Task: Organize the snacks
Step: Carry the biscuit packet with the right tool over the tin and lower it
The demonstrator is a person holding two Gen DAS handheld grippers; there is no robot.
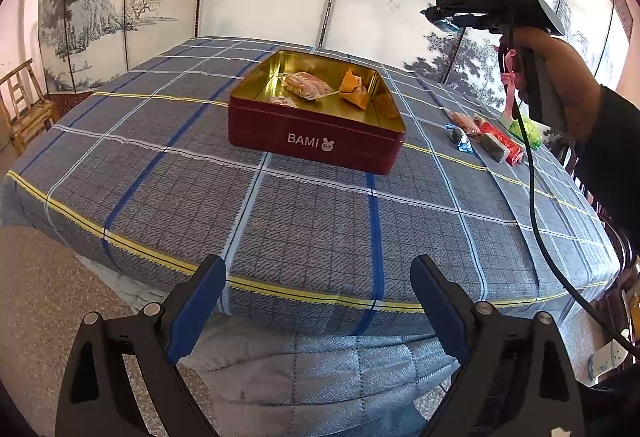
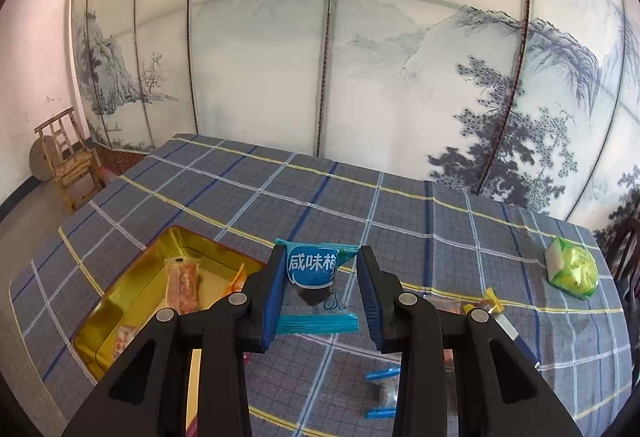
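Observation:
A dark red BAMI tin [image 1: 316,139] with a gold inside stands open on the checked tablecloth; it holds a pink snack pack [image 1: 306,85] and an orange pack [image 1: 354,89]. In the right wrist view the tin [image 2: 132,297] lies lower left. My right gripper [image 2: 320,257] is shut on a blue-and-clear snack packet [image 2: 314,285], held in the air to the right of the tin. It also shows raised high in the left wrist view [image 1: 444,19]. My left gripper [image 1: 318,269] is open and empty at the table's near edge.
Loose snacks lie right of the tin: a red pack [image 1: 502,143], a blue-ended pack [image 1: 460,139], a green pack [image 2: 574,269], another blue pack [image 2: 384,393]. A wooden chair [image 2: 68,165] stands at far left. A painted screen backs the table.

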